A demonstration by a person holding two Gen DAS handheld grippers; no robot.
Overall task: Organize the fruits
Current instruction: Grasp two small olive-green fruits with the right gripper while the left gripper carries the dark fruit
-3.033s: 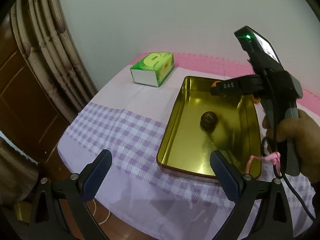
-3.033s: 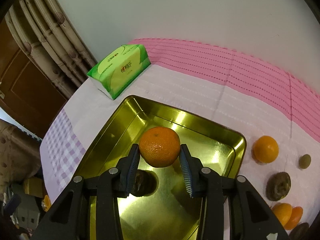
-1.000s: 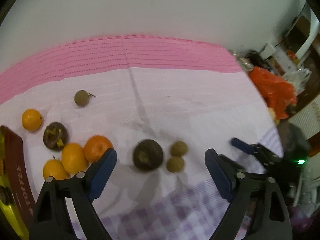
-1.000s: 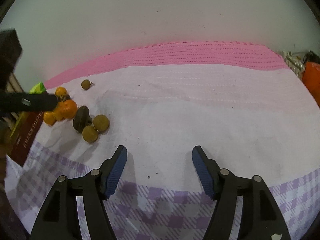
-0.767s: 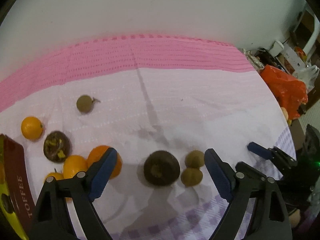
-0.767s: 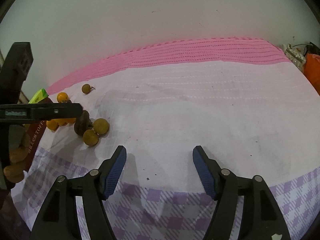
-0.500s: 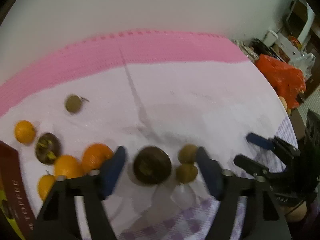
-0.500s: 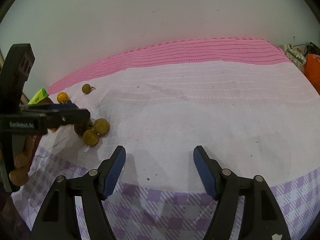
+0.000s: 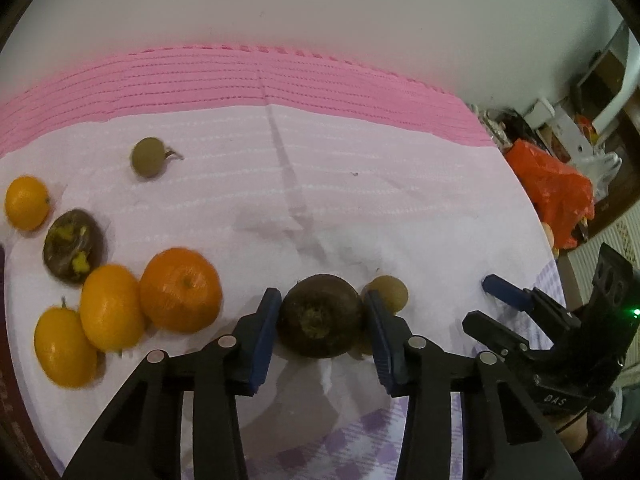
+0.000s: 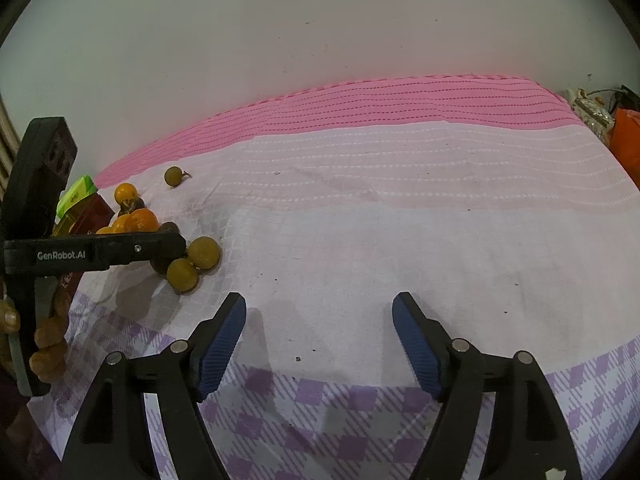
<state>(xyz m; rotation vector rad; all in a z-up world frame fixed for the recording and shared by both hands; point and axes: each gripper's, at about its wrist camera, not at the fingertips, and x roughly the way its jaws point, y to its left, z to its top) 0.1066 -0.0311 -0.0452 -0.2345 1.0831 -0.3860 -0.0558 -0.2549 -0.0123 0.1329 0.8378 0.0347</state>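
Left hand-held gripper (image 9: 320,320): lower centre of the left wrist view, blue pads clamped on either side of a dark brown round fruit (image 9: 319,316) that sits on the cloth-covered desk (image 9: 360,208).

Small tan fruit (image 9: 387,293): just beside the right pad, partly hidden behind it.

Large orange (image 9: 181,290): left of the left pad, near it. Two yellow-orange fruits (image 9: 111,307) (image 9: 64,347) touch in a row at lower left.

Dark fruit with yellow flecks (image 9: 73,245): left edge, above that row. Small orange (image 9: 26,202) above it. Olive fruit with a stem (image 9: 149,157): upper left, set apart.

Right hand-held gripper (image 10: 319,332): lower centre of the right wrist view, fingers wide apart over bare cloth, holding nothing.

Red-brown box (image 10: 86,216) and green packet (image 10: 77,196): left edge of that view.
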